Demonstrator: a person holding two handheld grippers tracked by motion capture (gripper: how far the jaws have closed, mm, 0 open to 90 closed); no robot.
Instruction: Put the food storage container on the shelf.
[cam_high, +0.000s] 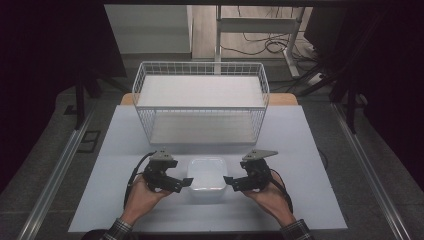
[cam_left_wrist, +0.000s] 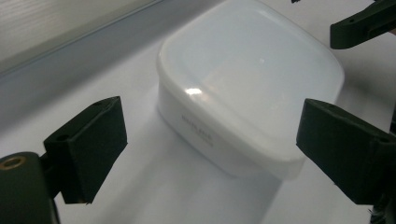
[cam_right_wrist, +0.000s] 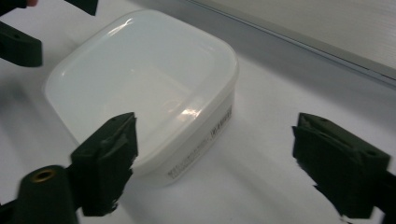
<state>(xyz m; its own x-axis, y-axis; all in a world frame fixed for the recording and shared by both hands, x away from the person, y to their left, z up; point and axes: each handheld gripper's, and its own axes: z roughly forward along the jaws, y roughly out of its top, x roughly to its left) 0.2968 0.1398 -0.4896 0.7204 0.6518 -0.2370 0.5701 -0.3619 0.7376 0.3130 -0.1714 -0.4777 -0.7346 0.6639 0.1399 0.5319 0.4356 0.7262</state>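
Observation:
A white square plastic container (cam_high: 206, 176) with its lid on sits on the pale table (cam_high: 305, 200) near the front edge. My left gripper (cam_high: 184, 184) is open at the container's left side, jaws pointing at it. My right gripper (cam_high: 228, 181) is open at its right side. In the left gripper view the container (cam_left_wrist: 247, 79) lies just ahead of my left gripper (cam_left_wrist: 215, 149), partly between the spread jaws, with the other gripper's jaw (cam_left_wrist: 364, 23) beyond it. In the right gripper view the container (cam_right_wrist: 140, 84) lies ahead and left of my right gripper (cam_right_wrist: 224, 165).
A white wire basket (cam_high: 140, 80) stands behind the container at the table's middle and back, with a flat white panel inside. Metal rails run along both sides of the table. Cables and a desk frame lie on the floor beyond.

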